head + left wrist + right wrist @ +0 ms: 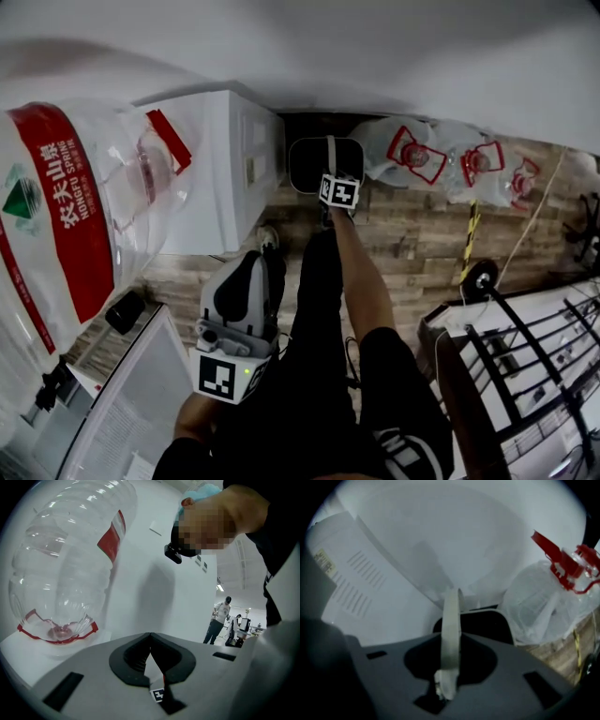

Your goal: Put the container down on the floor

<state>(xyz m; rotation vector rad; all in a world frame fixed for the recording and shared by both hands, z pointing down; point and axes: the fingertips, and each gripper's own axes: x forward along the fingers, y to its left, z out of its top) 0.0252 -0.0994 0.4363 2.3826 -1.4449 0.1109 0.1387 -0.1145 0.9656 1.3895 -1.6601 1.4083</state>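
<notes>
The big bottle at the left of the head view is clear, glossy, ribbed plastic, wrapped in a shiny red film label. At top centre, the container looks like dark, smooth plastic with a dull sheen, and its handle is a pale, matt, flat band. The floor is matt wood-grain planking. The cabinet is smooth satin white. The empty bottles at upper right are thin, crumpled clear plastic with glossy red grips. The rack at lower right is black metal bar. The left gripper and the right gripper have matt grey plastic shells with black, rubbery liners.
</notes>
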